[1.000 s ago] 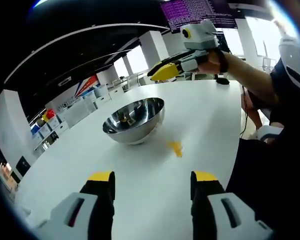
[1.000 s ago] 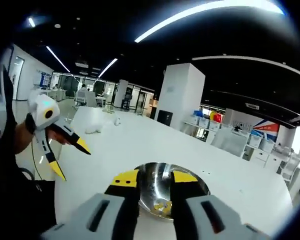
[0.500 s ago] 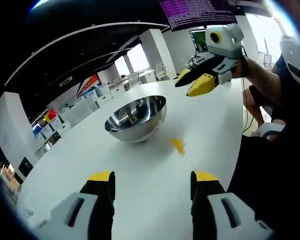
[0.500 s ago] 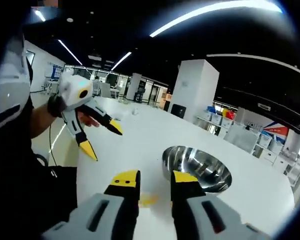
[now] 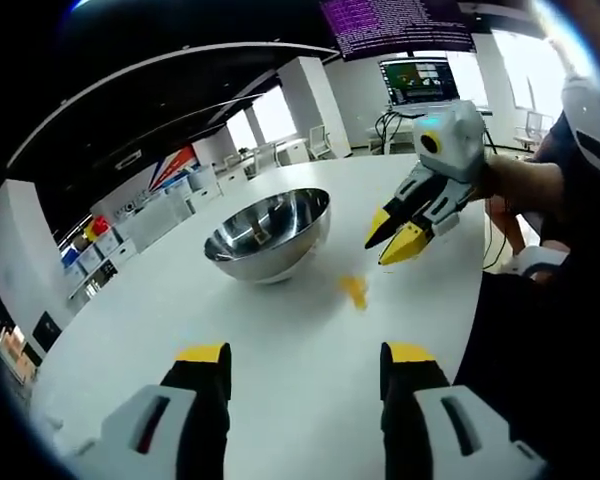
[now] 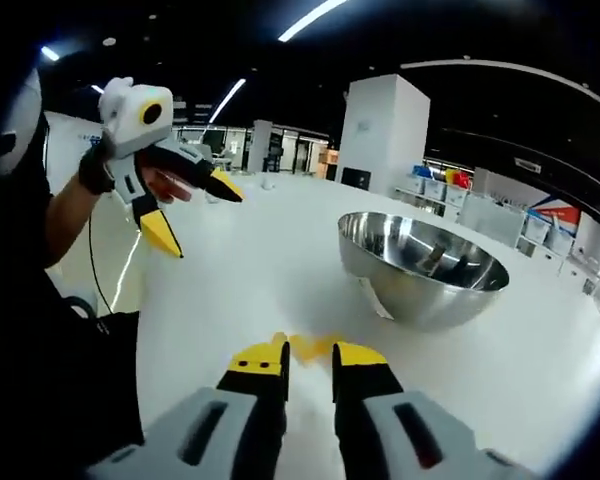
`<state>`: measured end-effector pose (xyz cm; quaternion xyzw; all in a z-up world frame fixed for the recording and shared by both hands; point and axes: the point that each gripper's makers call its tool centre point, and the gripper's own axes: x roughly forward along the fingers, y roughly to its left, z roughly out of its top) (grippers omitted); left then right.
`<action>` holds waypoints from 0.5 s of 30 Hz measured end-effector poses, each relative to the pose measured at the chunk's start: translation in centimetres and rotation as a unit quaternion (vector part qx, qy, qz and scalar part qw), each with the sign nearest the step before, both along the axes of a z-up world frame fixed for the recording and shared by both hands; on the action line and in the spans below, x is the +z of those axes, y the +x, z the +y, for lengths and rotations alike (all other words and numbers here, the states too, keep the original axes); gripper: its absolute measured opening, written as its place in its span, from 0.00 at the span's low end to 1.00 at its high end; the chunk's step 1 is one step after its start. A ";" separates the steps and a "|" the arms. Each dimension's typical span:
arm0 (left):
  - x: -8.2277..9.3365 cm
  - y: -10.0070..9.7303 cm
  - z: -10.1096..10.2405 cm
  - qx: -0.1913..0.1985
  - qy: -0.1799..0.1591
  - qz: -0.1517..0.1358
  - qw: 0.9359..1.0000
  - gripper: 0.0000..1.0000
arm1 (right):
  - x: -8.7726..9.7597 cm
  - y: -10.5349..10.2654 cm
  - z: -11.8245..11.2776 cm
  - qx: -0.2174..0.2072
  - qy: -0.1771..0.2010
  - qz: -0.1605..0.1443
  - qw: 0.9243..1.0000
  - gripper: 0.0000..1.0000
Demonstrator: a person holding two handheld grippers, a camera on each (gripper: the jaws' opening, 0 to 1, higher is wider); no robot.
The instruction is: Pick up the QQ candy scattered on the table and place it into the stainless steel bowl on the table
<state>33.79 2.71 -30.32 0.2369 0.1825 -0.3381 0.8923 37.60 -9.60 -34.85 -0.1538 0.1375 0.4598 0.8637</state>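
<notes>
I am holding my left hand-held gripper (image 5: 305,365) low over the white tabletop (image 5: 280,340), its yellow-tipped jaws spread wide apart and gripping nothing. Ahead of it, between the jaws, a yellow candy (image 5: 354,291) is lying on the tabletop, just beside the steel bowl (image 5: 268,236) that is sitting further out and to the left. I cannot make out what is lying inside the bowl; the reflections are blurring it.

My right hand-held gripper (image 6: 307,358) is pointing down at the candy (image 6: 308,346), jaws parted by a narrow gap, with the candy just beyond the tips and partly hidden by them. Whether the tips are touching it I cannot tell. The bowl (image 6: 420,266) is standing ahead and to the right of this gripper.
</notes>
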 end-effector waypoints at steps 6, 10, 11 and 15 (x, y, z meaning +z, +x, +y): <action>0.4 -0.2 -0.3 -0.005 0.000 -0.002 1.000 0.60 | -1.5 0.8 1.1 -0.005 -0.015 0.002 1.000 0.13; 0.7 -0.2 -0.3 -0.007 -0.001 -0.005 1.000 0.60 | -1.9 1.0 1.4 -0.009 -0.008 0.020 1.000 0.09; 0.7 -0.2 -0.3 -0.007 0.000 -0.006 1.000 0.60 | -2.0 1.0 1.5 -0.009 -0.005 0.024 1.000 0.09; 0.6 -0.2 -0.3 -0.006 -0.002 -0.005 1.000 0.60 | -2.2 1.0 1.7 -0.009 -0.005 0.027 1.000 0.10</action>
